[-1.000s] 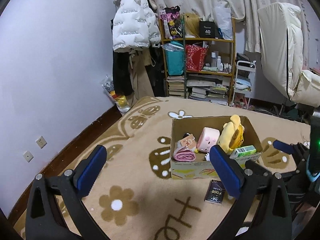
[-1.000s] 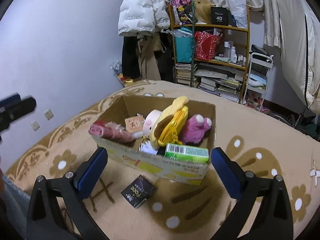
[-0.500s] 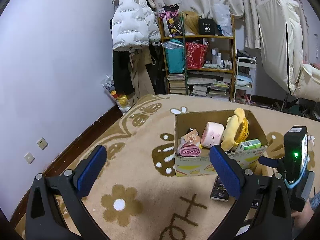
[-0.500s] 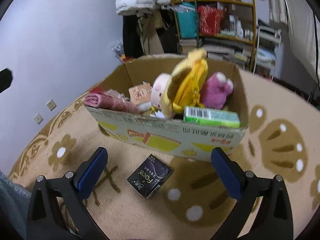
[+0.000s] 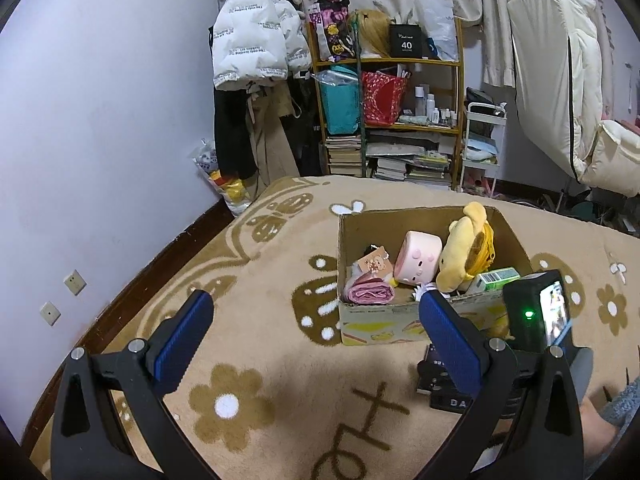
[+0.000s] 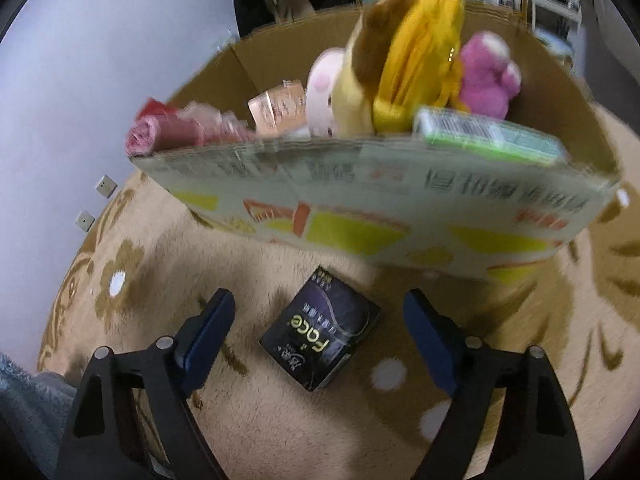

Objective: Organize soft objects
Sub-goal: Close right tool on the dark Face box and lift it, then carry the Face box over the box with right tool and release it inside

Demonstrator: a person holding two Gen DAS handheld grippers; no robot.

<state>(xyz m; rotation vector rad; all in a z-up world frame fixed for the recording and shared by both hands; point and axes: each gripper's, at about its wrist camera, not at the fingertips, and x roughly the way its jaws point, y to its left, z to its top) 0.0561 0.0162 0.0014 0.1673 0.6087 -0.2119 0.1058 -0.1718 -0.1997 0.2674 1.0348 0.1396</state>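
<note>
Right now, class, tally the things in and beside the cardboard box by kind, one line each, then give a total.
Plush toys in the cardboard box: 3 (yellow plush, pink square plush, magenta plush)
Rolled pink bags: 1
Green packs: 1
Tagged charms: 1
Black packs on the rug: 1
Total: 7

You are seeing "Face" in pale letters, upside down from the right wrist view, on the dark pack [image 6: 320, 334] lying on the carpet. You are also reading "40" in white on the black box [image 5: 406, 42] standing on the top shelf. The white jacket [image 5: 252, 36] is carrying rows of small print, too small to read. Red characters are running along the carton [image 6: 400, 208], blurred past reading.
</note>
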